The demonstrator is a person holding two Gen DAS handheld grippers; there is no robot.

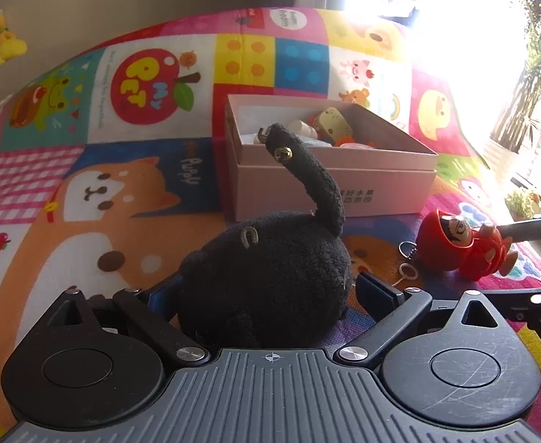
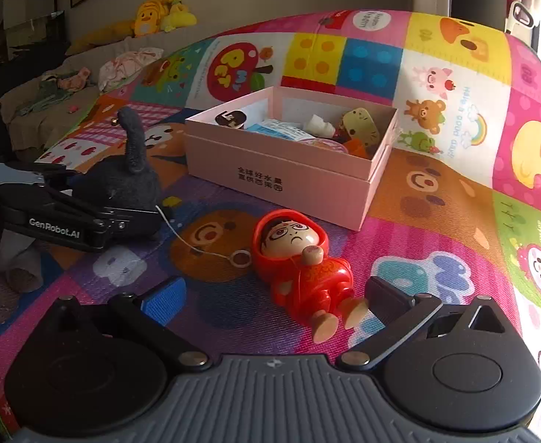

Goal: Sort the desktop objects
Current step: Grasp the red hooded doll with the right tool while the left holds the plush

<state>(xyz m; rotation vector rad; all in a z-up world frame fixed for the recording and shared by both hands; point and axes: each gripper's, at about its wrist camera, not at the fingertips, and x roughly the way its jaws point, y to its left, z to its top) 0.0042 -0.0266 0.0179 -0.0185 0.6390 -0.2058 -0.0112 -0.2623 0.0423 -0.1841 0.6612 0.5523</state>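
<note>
The black plush cat (image 1: 266,280) sits on the play mat (image 1: 86,192), near the pink box (image 1: 329,184) already holding small toys. The left gripper (image 1: 266,295) straddles it, jaws spread and not visibly squeezing. To its right lies the red doll (image 2: 300,262) between the right gripper's (image 2: 274,302) released jaws, likely both lined up for boxing.

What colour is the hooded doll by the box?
Red doll with a tan wooden face; clearest in the right wrist view.
</note>
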